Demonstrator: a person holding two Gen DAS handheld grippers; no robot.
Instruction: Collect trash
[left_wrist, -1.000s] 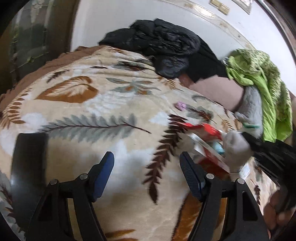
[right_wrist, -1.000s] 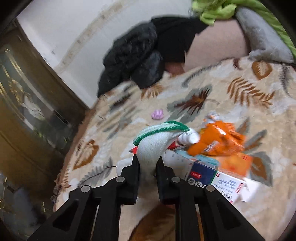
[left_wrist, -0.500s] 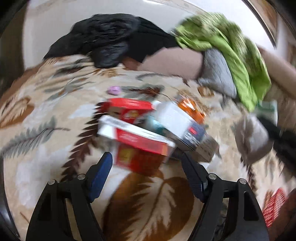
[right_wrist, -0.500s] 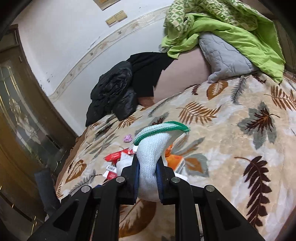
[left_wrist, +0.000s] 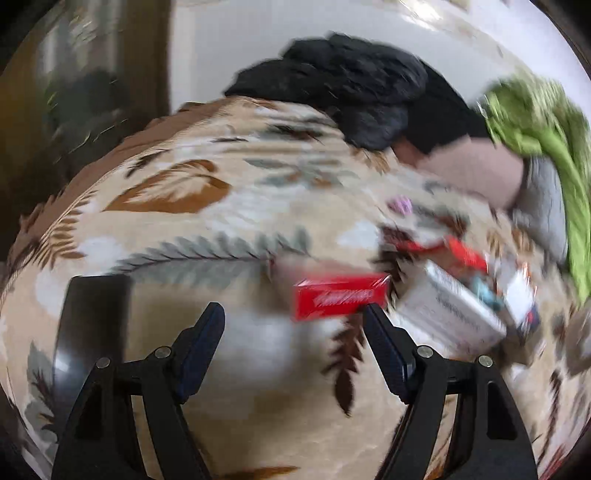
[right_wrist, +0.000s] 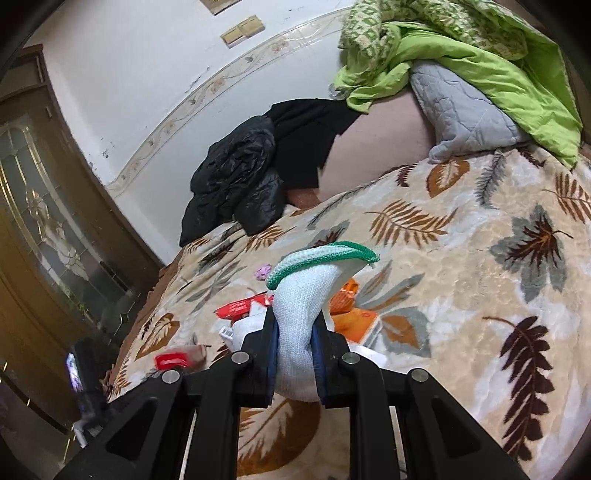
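Right tongs (right_wrist: 293, 354) are clenching a white sock (right_wrist: 303, 314) with a green cuff, holding it up over the bed (right_wrist: 461, 258). Left tongs (left_wrist: 293, 325) are standing released and empty; a red box (left_wrist: 340, 301) is lying on the bed just beyond the tips, beside the litter pile (left_wrist: 461, 295). The left view is blurring. Risk: closing during such motion is likely to miss the box or nudge it aside. The sock, gripped low, may slip out.
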